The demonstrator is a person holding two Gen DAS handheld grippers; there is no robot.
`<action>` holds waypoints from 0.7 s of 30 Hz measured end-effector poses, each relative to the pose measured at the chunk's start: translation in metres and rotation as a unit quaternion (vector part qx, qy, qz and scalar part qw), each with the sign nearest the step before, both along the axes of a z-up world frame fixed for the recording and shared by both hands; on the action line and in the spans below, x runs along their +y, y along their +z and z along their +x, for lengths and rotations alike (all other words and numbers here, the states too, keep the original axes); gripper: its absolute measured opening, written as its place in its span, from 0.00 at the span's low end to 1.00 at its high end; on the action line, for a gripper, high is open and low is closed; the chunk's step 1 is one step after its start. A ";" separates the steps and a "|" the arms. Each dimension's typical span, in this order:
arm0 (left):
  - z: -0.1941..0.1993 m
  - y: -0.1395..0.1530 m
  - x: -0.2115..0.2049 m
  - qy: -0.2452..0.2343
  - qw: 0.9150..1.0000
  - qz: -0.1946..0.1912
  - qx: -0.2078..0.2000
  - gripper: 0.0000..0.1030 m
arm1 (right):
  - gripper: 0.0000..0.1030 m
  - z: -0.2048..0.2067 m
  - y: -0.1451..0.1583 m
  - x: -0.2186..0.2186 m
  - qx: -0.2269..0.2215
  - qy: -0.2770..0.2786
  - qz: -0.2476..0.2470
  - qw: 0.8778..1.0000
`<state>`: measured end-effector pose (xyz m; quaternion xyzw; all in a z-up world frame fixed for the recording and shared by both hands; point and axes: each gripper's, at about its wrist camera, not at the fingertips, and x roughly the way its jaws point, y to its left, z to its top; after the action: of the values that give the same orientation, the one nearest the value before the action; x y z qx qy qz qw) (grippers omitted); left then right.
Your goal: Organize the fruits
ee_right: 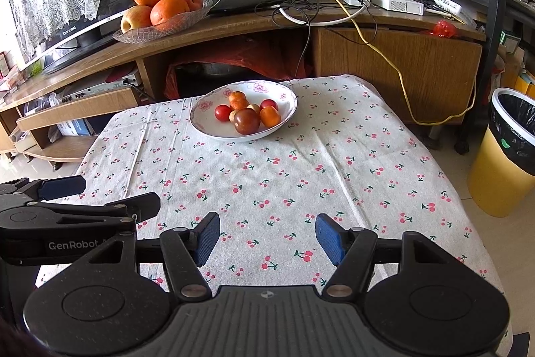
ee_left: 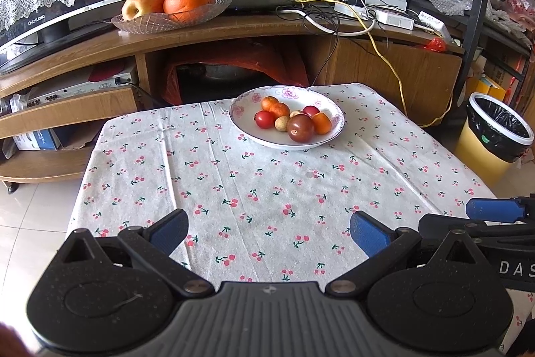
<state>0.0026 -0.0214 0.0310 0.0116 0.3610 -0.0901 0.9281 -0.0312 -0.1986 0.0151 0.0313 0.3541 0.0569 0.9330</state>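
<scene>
Across the cherry-print counter [ee_left: 267, 189], left view: white bowl [ee_left: 240, 122] of small fruits [ee_left: 301, 127] sits far off; left hand-held gripper [ee_left: 269, 231] gapes empty (neighbour reads "DAS"). Right view: right hand-held gripper [ee_right: 267, 238] parted, empty; "GenRobot" beside.

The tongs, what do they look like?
Both are black speckled plastic with two round knobs and a ribbed grey middle. The left tongs and right tongs have blue ribbed pads. White "GenRobot" lettering marks the left one's side.
</scene>
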 end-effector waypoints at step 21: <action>-0.006 0.001 0.000 0.005 1.000 0.004 -0.004 1.00 | 0.60 -0.003 0.000 0.003 -0.001 0.002 -0.002 1.000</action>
<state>-0.0031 -0.0214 0.0320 0.0140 0.3580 -0.0837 0.9299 -0.0343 -0.1956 0.0152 0.0282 0.3533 0.0581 0.9333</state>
